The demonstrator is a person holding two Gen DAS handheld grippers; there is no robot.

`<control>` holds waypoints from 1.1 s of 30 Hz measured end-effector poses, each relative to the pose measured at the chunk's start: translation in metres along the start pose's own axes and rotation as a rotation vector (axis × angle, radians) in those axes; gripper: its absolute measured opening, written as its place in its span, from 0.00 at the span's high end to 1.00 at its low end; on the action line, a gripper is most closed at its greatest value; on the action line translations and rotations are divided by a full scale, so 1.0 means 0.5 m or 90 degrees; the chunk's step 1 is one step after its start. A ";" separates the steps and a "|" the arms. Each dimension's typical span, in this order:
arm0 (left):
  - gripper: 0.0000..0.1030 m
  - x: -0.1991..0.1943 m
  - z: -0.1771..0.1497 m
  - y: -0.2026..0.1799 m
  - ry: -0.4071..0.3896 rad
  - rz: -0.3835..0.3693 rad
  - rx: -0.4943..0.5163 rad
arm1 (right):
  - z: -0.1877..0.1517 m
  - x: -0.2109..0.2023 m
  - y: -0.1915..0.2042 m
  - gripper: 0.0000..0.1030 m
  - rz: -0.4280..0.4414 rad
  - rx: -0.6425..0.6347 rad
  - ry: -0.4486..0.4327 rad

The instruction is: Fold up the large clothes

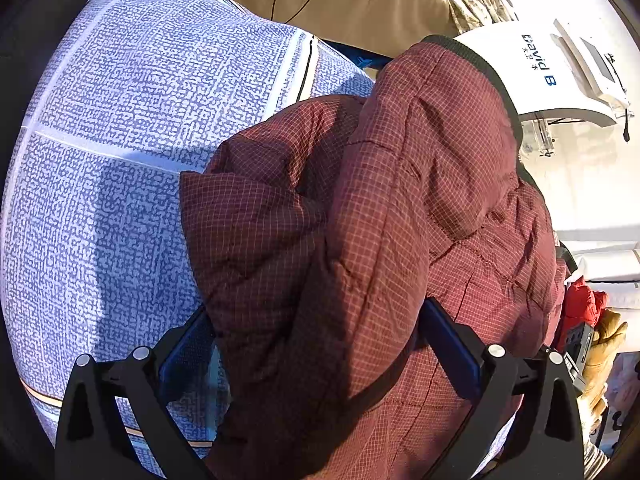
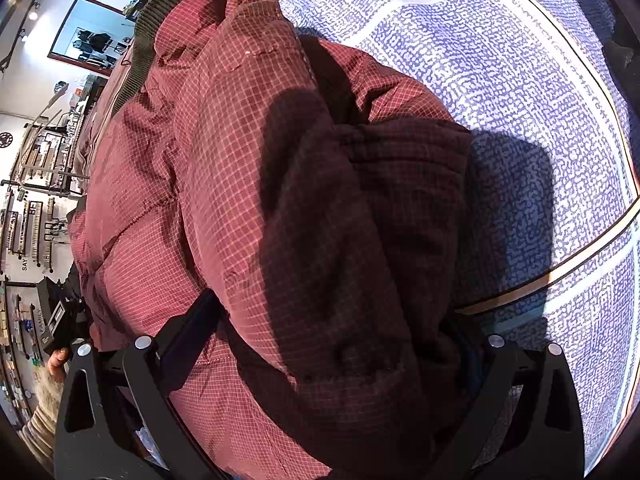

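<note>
A padded dark red jacket (image 1: 380,208) with a fine check and a dark ribbed collar lies bunched on a blue-and-white patterned bedsheet (image 1: 120,128). In the left wrist view, my left gripper (image 1: 316,344) has a thick fold of the jacket between its black fingers, which press the cloth from both sides. In the right wrist view the same jacket (image 2: 248,184) fills the middle. My right gripper (image 2: 336,336) holds another thick bundle of it between its fingers. Shadow covers the cloth near both grippers.
The bedsheet (image 2: 520,120) spreads flat to the right in the right wrist view. A white machine with blue lettering (image 1: 552,72) stands beyond the jacket. A gloved hand (image 1: 600,364) shows at the right edge. Shelves with goods (image 2: 36,200) line the left.
</note>
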State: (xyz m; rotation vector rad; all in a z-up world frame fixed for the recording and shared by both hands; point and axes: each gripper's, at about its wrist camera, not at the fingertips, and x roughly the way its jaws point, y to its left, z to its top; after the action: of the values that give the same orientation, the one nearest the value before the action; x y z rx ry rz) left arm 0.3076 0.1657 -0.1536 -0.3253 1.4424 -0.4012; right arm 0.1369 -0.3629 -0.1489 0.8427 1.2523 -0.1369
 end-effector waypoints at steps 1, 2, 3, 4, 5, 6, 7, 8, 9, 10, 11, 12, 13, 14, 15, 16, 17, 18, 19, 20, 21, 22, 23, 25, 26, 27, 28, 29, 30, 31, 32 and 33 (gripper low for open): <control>0.05 0.002 0.001 -0.001 0.000 0.001 -0.001 | 0.000 0.001 0.002 0.05 0.000 0.000 0.000; 0.04 0.008 0.006 -0.010 0.001 0.003 -0.004 | 0.000 0.000 0.001 0.05 0.000 0.000 0.000; 0.04 0.011 0.007 -0.013 0.001 0.004 -0.006 | 0.000 0.001 0.001 0.05 0.000 0.000 0.000; 0.04 0.013 0.008 -0.016 0.001 0.005 -0.008 | 0.000 0.001 0.002 0.05 -0.001 0.000 0.000; 0.04 0.015 0.009 -0.019 0.001 0.007 -0.009 | 0.000 0.001 0.000 0.05 0.000 0.000 0.000; 0.04 0.018 0.012 -0.026 0.001 0.008 -0.010 | 0.000 0.001 0.000 0.05 0.000 0.000 0.000; 0.04 0.020 0.012 -0.029 0.001 0.009 -0.012 | 0.000 0.001 0.001 0.05 0.000 0.000 0.000; 0.04 0.019 0.011 -0.027 0.000 0.009 -0.014 | 0.000 0.001 0.002 0.05 0.000 0.000 0.000; 0.04 0.023 0.011 -0.032 0.000 0.009 -0.015 | 0.000 0.001 0.002 0.05 0.000 0.000 0.000; 0.04 0.024 0.011 -0.035 0.001 0.010 -0.014 | 0.001 0.001 0.001 0.05 -0.001 0.000 0.000; 0.04 0.025 0.012 -0.034 0.003 0.010 -0.013 | 0.001 0.002 0.003 0.05 -0.001 0.000 0.000; 0.04 0.026 0.013 -0.036 0.005 0.009 -0.012 | 0.000 0.002 0.001 0.05 -0.002 0.000 0.000; 0.04 0.027 0.016 -0.037 0.005 0.008 -0.012 | 0.000 0.003 0.001 0.05 -0.003 0.001 -0.001; 0.04 0.028 0.018 -0.036 0.004 0.008 -0.014 | 0.001 0.005 0.002 0.05 -0.003 0.002 -0.001; 0.04 0.030 0.019 -0.035 -0.002 0.009 -0.020 | 0.000 0.005 0.002 0.05 -0.004 0.003 -0.001; 0.04 0.028 0.019 -0.027 -0.007 0.011 -0.024 | 0.000 0.006 0.003 0.04 -0.006 0.004 -0.001; 0.04 0.029 0.018 -0.030 -0.017 0.015 -0.031 | 0.000 0.007 0.004 0.04 -0.007 0.005 -0.001; 0.04 0.031 0.022 -0.031 -0.021 0.018 -0.035 | -0.002 0.007 0.005 0.04 -0.008 0.005 -0.001; 0.04 0.031 0.020 -0.033 -0.026 0.021 -0.041 | -0.003 0.007 0.006 0.04 -0.009 0.005 -0.002; 0.04 0.032 0.021 -0.036 -0.029 0.024 -0.045 | -0.003 0.008 0.007 0.04 -0.009 0.005 -0.003; 0.04 0.032 0.021 -0.039 -0.027 0.024 -0.046 | -0.003 0.006 0.007 0.04 -0.009 0.005 -0.004; 0.04 0.031 0.022 -0.042 -0.023 0.023 -0.046 | -0.004 0.006 0.008 0.04 -0.009 0.004 -0.006; 0.05 0.032 0.023 -0.044 -0.020 0.021 -0.047 | -0.005 0.006 0.009 0.05 -0.010 0.004 -0.007; 0.05 0.031 0.020 -0.051 -0.015 0.022 -0.045 | -0.005 0.006 0.010 0.05 -0.011 0.005 -0.009; 0.05 0.031 0.021 -0.051 -0.013 0.024 -0.044 | -0.006 0.006 0.011 0.05 -0.012 0.005 -0.009; 0.05 0.030 0.024 -0.051 -0.012 0.024 -0.044 | -0.007 0.006 0.012 0.05 -0.014 0.004 -0.010; 0.06 0.029 0.027 -0.053 -0.011 0.023 -0.046 | -0.007 0.006 0.013 0.05 -0.015 0.004 -0.010; 0.10 0.027 0.027 -0.057 -0.012 0.018 -0.047 | -0.008 0.006 0.015 0.05 -0.018 0.005 -0.011; 0.13 0.023 0.029 -0.055 -0.014 0.017 -0.048 | -0.010 0.005 0.019 0.05 -0.022 0.006 -0.011; 0.15 0.020 0.029 -0.057 -0.017 0.017 -0.049 | -0.011 0.003 0.024 0.08 -0.027 0.005 -0.012; 0.19 0.017 0.027 -0.060 -0.020 0.016 -0.049 | -0.013 0.000 0.028 0.12 -0.031 0.002 -0.014; 0.24 0.013 0.024 -0.062 -0.023 0.014 -0.048 | -0.015 -0.004 0.035 0.15 -0.032 -0.004 -0.018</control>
State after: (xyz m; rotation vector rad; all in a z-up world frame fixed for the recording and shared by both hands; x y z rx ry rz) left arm 0.3181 0.1345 -0.1443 -0.3761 1.4266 -0.3224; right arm 0.1395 -0.3464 -0.1389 0.8009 1.2469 -0.1846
